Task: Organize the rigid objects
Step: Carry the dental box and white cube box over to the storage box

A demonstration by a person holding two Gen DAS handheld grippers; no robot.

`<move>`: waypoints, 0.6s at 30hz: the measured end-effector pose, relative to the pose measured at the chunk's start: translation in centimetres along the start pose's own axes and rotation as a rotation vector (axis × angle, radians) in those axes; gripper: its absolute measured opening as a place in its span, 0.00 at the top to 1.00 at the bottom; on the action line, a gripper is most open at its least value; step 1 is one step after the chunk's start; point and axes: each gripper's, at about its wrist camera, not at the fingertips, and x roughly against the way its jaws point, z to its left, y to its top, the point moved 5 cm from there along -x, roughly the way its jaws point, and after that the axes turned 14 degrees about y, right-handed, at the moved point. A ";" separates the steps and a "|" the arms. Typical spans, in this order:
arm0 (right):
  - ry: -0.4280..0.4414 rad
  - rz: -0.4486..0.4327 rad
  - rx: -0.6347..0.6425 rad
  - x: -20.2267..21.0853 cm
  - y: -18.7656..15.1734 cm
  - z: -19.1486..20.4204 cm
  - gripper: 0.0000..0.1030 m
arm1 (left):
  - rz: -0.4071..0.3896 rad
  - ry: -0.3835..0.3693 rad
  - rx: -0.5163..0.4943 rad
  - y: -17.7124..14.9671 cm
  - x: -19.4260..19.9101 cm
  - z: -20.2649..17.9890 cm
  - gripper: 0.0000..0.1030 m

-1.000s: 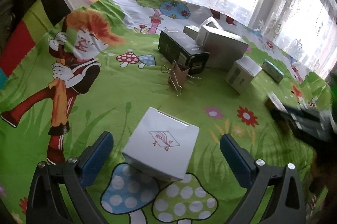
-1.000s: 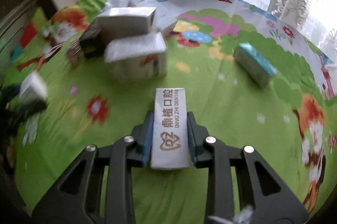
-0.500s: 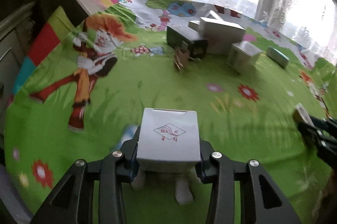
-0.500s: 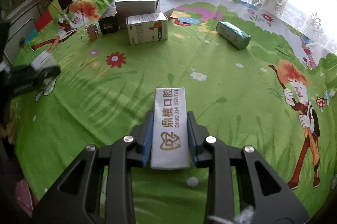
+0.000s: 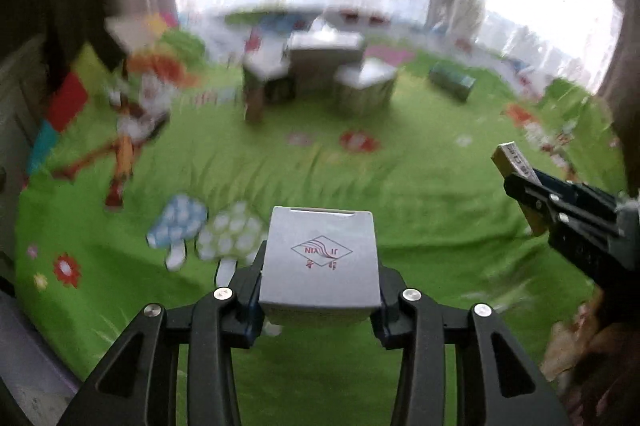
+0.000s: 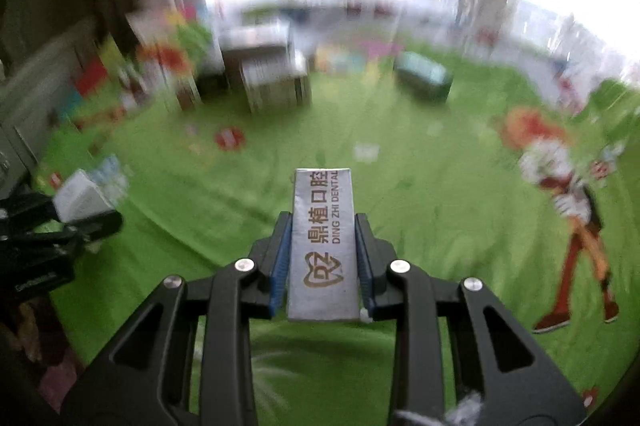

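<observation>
1. In the left wrist view we see the left gripper [image 5: 320, 286] with its jaws closed onto a white square cardboard box with a red diamond logo [image 5: 320, 258]; the jaws have just been closing, the box between them. The box sits above the bright green cartoon-printed cloth [image 5: 360, 186], near the printed blue and green mushrooms.
2. At this view's right edge the right gripper [image 5: 520, 182] holds a narrow box end-on.
3. Far across the cloth stands a blurred cluster of grey and dark boxes [image 5: 320, 66]; we think a small teal box [image 5: 452, 80] lies apart to its right.
4. In the right wrist view the right gripper [image 6: 323, 258] is clamped on a long silver box printed "DING ZHI DENTAL" [image 6: 323, 246], pads pressing both long sides, above the green cloth.
5. The left gripper [image 6: 76, 222] shows at the left edge with its white box.
</observation>
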 end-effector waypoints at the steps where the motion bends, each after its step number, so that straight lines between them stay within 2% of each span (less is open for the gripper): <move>1: -0.015 -0.048 0.012 1.3 0.2 0.4 0.67 | -0.059 0.001 -0.001 0.8 1.7 -0.4 0.59; 6: -0.081 -0.352 0.066 9.3 2.1 2.8 0.67 | -0.315 0.008 0.011 3.1 8.4 -1.2 0.59; 7: -0.091 -0.389 0.082 10.3 2.3 3.3 0.67 | -0.369 0.009 0.012 3.2 9.9 -1.4 0.59; 12: -0.145 -0.556 0.159 14.6 2.7 5.8 0.67 | -0.488 -0.003 0.020 3.5 13.5 -1.7 0.59; 18: -0.159 -0.640 0.197 16.8 2.8 7.6 0.67 | -0.582 0.004 0.044 3.3 16.0 -1.3 0.58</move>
